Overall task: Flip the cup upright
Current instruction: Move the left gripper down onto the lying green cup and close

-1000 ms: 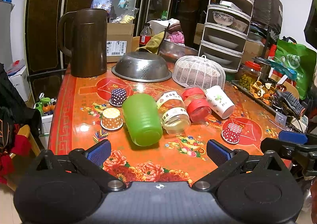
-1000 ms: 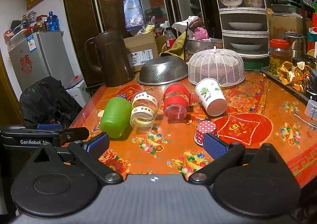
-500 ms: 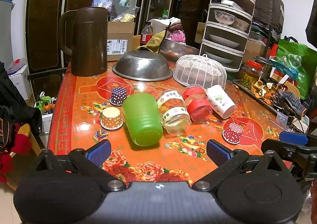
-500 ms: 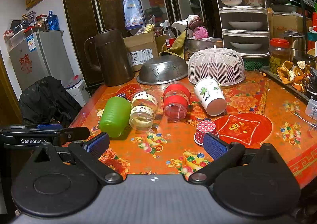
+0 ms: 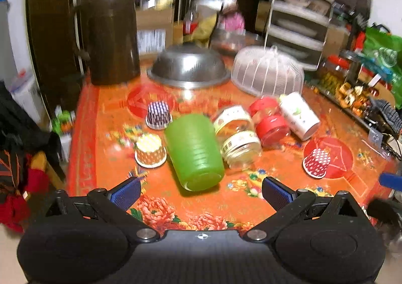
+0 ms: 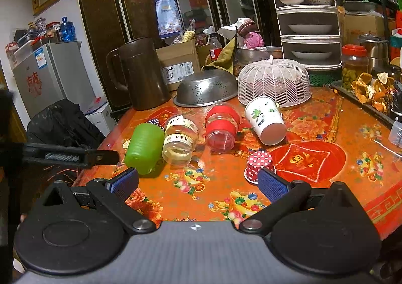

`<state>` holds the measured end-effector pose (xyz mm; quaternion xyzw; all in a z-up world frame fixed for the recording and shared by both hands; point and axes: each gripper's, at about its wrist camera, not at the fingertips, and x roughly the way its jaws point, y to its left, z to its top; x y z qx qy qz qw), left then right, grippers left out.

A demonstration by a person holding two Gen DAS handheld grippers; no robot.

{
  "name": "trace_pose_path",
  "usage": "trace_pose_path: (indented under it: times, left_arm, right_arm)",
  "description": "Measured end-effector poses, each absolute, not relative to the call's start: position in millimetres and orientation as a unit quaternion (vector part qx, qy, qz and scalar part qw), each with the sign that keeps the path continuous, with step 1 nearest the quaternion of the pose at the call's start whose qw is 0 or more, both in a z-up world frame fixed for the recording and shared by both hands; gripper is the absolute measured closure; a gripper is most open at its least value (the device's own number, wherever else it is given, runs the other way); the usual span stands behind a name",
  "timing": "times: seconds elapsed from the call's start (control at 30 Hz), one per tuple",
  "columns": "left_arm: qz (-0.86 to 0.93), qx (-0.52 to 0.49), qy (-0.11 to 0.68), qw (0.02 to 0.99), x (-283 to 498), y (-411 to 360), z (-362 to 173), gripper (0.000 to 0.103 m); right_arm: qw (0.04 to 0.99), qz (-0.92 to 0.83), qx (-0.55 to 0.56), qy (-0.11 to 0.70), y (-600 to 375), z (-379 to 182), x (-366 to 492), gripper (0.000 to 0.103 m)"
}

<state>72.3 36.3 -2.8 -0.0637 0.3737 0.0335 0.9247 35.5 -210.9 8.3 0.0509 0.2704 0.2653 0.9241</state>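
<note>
- The left gripper fills the bottom of its own view, level and low over the near edge of the table; its blue-padded fingers stand wide apart with nothing between them.
- The right gripper sits the same way at the bottom of the right wrist view, jaws spread wide and empty; the polka-dot cup peeks out just behind its right pad.
- The left wrist view is blurred.
- Four vessels lie on their sides in a row across the middle of the frame: one green cup at the left end, directly ahead of the left gripper's gap, then a clear glass jar with a label band touching it, a red-banded jar, and a white paper cup with a green print.
- Three small paper cups stand upside down: a blue-checked one and an orange one left of the green cup, and a red polka-dot one at the right.
- Toward the top of the frame: one dark brown pitcher, one overturned metal colander, one white mesh food cover.
</note>
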Motion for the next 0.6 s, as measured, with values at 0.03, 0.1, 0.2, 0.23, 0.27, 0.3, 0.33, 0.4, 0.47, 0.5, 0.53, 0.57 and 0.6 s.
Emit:
trace_pose_path:
  times: [0.03, 0.1, 0.2, 0.23, 0.27, 0.3, 0.33, 0.4, 0.47, 0.5, 0.53, 0.57, 0.6]
  left_arm:
    - [0.033, -0.074, 0.39, 0.917, 82, 40, -4, 0.0]
    - [0.048, -0.087, 0.414, 0.905, 103, 45, -5, 0.008]
    - [0.057, -0.083, 0.436, 0.894, 127, 45, -8, 0.012]
    - [0.063, -0.087, 0.444, 0.89, 133, 45, -11, 0.013]
    - [0.064, -0.097, 0.451, 0.885, 140, 46, -14, 0.013]
    - [0.061, -0.104, 0.456, 0.882, 144, 47, -16, 0.014]
    - [0.061, -0.108, 0.461, 0.879, 148, 47, -17, 0.015]
    - [0.064, -0.108, 0.471, 0.873, 155, 45, -22, 0.015]
    - [0.069, -0.111, 0.481, 0.867, 162, 45, -27, 0.015]
    - [0.072, -0.113, 0.485, 0.864, 166, 46, -29, 0.015]
    - [0.074, -0.113, 0.487, 0.863, 169, 46, -31, 0.015]
    - [0.077, -0.115, 0.489, 0.861, 172, 47, -32, 0.015]
    - [0.078, -0.118, 0.49, 0.86, 174, 48, -34, 0.015]
  right_arm:
    - [0.923, 0.268, 0.053, 0.27, -212, 7, 36, 0.001]
    - [0.922, 0.272, 0.055, 0.271, -214, 6, 36, 0.001]
    - [0.92, 0.277, 0.062, 0.27, -219, 4, 36, 0.001]
    - [0.919, 0.278, 0.067, 0.27, -222, 3, 36, 0.001]
    - [0.919, 0.28, 0.071, 0.269, -224, 3, 36, 0.001]
    - [0.918, 0.282, 0.075, 0.268, -227, 3, 36, 0.001]
    - [0.918, 0.284, 0.077, 0.267, -229, 3, 36, 0.001]
    - [0.917, 0.286, 0.083, 0.265, -234, 2, 36, 0.001]
    - [0.916, 0.288, 0.087, 0.264, -239, 2, 37, 0.001]
    - [0.916, 0.288, 0.09, 0.263, -242, 2, 37, 0.001]
    - [0.916, 0.289, 0.093, 0.263, -244, 2, 37, 0.001]
    - [0.915, 0.29, 0.097, 0.262, -246, 1, 37, 0.001]
    - [0.915, 0.291, 0.099, 0.261, -248, 1, 37, 0.001]
